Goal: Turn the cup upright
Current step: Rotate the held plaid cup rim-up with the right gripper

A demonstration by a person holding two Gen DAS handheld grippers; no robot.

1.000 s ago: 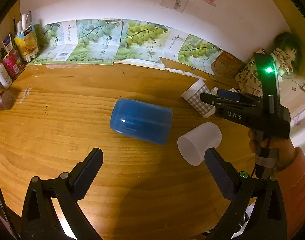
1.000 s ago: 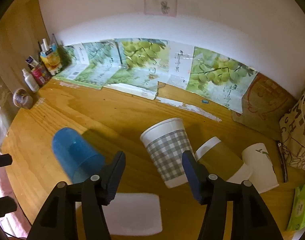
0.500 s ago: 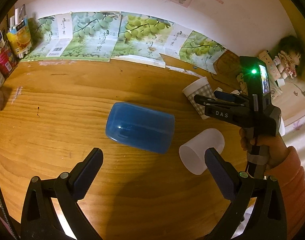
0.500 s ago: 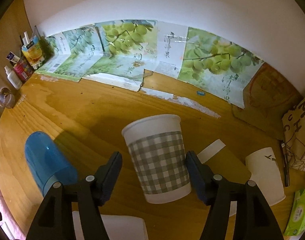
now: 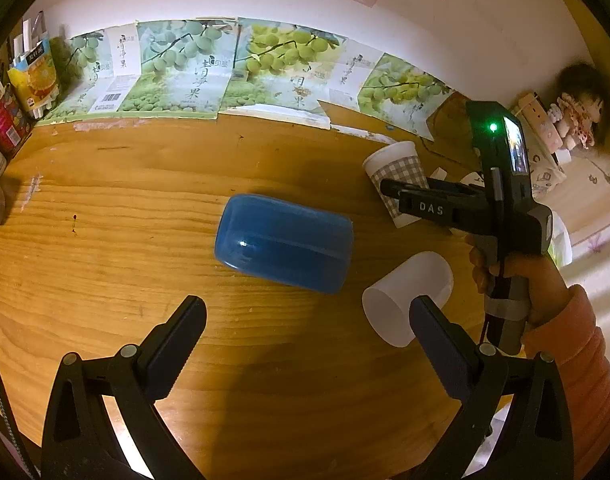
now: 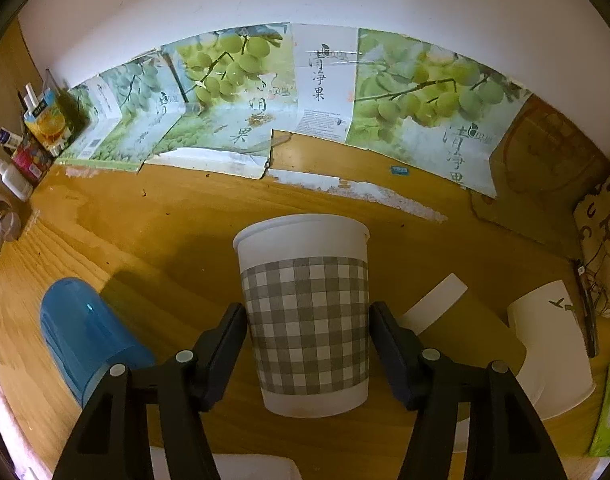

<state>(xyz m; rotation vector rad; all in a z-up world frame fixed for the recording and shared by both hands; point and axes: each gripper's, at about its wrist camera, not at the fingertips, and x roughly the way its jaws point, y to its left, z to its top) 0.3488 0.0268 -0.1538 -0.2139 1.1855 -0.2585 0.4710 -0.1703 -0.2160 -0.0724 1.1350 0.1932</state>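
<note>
A grey-checked paper cup (image 6: pixel 307 312) is tilted, rim toward the wall, between the fingers of my right gripper (image 6: pixel 307 328), which touch its two sides; it also shows in the left wrist view (image 5: pixel 397 178). A blue plastic cup (image 5: pixel 283 242) lies on its side mid-table, also seen at the left of the right wrist view (image 6: pixel 85 334). A frosted white cup (image 5: pixel 405 296) lies on its side beside it. My left gripper (image 5: pixel 305 332) is open and empty, hovering in front of the blue cup.
Two more paper cups lie at the right: a brown-banded one (image 6: pixel 465 332) and a white one (image 6: pixel 549 340). Grape-print cartons (image 5: pixel 193 72) line the wall. Bottles and boxes (image 5: pixel 9 112) stand at the far left. A green tissue pack (image 6: pixel 609 408) lies at the right edge.
My right gripper has moved forward around the checked cup and its fingers have narrowed onto it. My left gripper has drifted slightly; the blue and frosted cups have not moved.
</note>
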